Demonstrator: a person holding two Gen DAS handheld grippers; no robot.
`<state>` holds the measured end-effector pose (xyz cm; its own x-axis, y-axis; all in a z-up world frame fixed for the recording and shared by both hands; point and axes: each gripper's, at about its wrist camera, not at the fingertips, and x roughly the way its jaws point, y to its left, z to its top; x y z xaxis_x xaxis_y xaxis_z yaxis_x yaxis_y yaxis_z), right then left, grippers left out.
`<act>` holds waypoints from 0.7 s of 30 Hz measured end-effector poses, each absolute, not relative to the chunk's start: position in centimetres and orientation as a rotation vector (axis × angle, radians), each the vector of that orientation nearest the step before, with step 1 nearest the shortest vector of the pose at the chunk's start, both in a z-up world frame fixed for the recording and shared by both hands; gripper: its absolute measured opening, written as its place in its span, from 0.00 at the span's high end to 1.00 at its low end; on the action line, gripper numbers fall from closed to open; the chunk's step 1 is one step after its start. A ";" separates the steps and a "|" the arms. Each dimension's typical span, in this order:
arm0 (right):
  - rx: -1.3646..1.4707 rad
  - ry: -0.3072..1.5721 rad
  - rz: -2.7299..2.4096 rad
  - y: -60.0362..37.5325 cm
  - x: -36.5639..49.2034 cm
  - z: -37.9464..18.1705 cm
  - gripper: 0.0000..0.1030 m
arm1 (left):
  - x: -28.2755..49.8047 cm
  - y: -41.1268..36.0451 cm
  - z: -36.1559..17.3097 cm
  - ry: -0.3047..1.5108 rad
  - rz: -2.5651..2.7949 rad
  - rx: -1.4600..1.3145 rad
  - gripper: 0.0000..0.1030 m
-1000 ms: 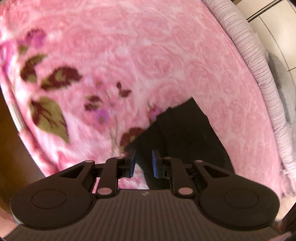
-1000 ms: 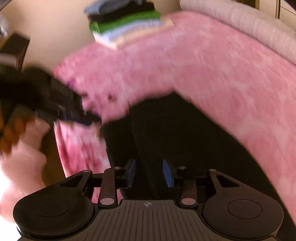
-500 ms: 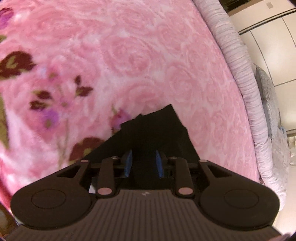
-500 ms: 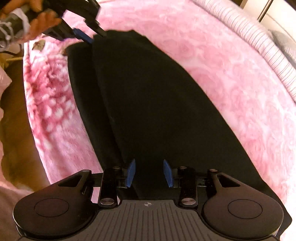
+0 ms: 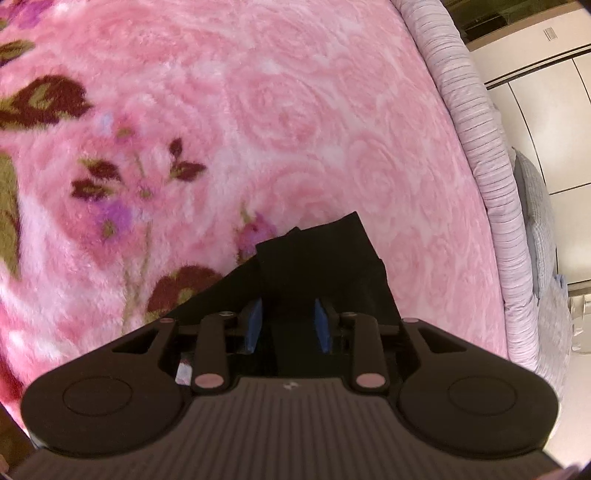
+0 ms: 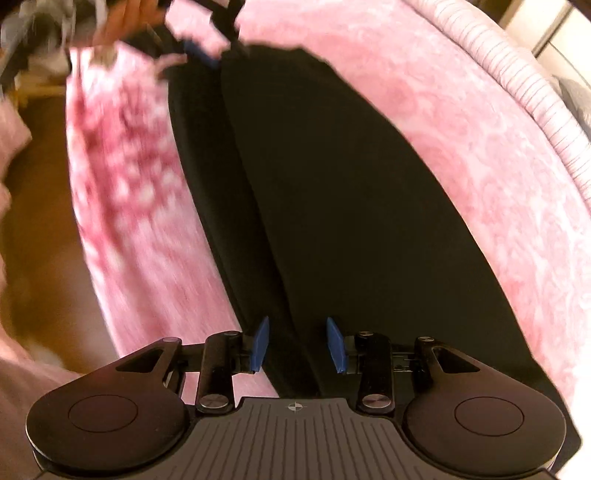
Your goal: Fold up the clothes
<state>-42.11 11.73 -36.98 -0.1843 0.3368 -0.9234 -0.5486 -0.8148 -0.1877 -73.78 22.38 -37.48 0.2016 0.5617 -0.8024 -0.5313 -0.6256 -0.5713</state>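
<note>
We see black trousers (image 6: 351,206) lying stretched out on a pink blanket (image 5: 258,110) that covers the bed. The two legs lie side by side, touching along a long seam.

Our left gripper (image 5: 287,325) is at one end of the trousers. Its blue fingers (image 5: 254,325) stand apart, with a fold of the black cloth between them, but we cannot tell if they press on it. In the right wrist view this same gripper (image 6: 207,55) appears far away and blurred, with a hand (image 6: 122,22) holding it.

Our right gripper (image 6: 299,345) is at the other end. Its fingers (image 6: 260,343) are also apart, and the black cloth passes between them; the cloth does not seem pinched.

A striped lilac cushion (image 5: 491,177) runs along the far edge of the blanket, and pale cupboard doors (image 5: 546,110) are behind it.
</note>
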 end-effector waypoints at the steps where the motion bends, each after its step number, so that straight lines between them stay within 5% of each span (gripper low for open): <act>1: -1.505 0.244 2.040 11.7 -41.9 -37.1 0.63 | -73.7 22.4 -37.6 -0.028 1.573 -1.595 0.75; 3: -1.483 0.302 2.034 12.3 -41.5 -36.8 0.69 | -73.4 22.6 -37.7 -0.029 1.565 -1.554 0.82; 4: -1.464 0.323 2.031 12.6 -41.2 -36.6 0.91 | -73.3 22.7 -37.6 -0.029 1.561 -1.531 0.96; 6: -1.423 0.336 2.035 13.0 -40.9 -35.7 0.98 | -73.1 21.9 -36.5 -0.011 1.557 -1.465 0.98; 14: -1.402 0.400 2.061 12.3 -40.0 -33.4 0.99 | -72.2 18.7 -32.1 0.055 1.533 -1.207 0.98; 21: -1.498 0.273 2.024 11.8 -41.7 -35.1 0.97 | -73.2 18.7 -35.4 0.057 1.555 -1.340 0.98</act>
<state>-41.66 11.78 -35.11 -0.1833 0.3410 -0.9220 -0.5731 -0.7991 -0.1816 -73.18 18.65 -35.38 0.1593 0.6444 -0.7479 -0.6973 -0.4629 -0.5473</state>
